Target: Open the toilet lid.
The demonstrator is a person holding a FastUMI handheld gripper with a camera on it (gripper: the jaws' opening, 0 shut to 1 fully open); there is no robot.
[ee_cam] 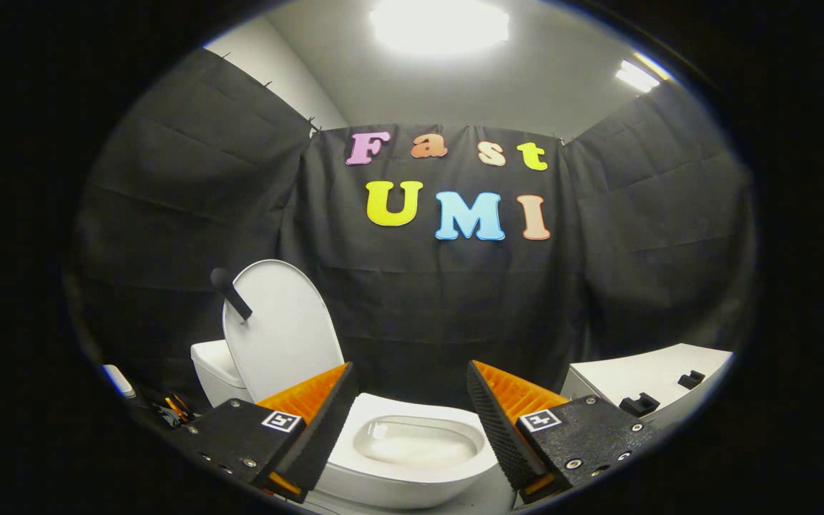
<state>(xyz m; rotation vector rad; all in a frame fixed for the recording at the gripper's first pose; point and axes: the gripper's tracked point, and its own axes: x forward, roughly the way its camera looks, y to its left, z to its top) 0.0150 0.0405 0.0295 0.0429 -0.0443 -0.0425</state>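
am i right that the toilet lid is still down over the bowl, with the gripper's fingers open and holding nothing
Not quite: the gripper view shows the toilet lid raised upright, leaning back by the tank, and the bowl uncovered. The rest holds: the gripper has its fingers open with nothing between them, the bowl just ahead of them.

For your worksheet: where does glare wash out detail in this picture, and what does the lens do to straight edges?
Gripper view: the ceiling light blows out to white; the fisheye bows the white cabinet edge; the raised toilet lid and bowl stay evenly lit between the open gripper fingers.
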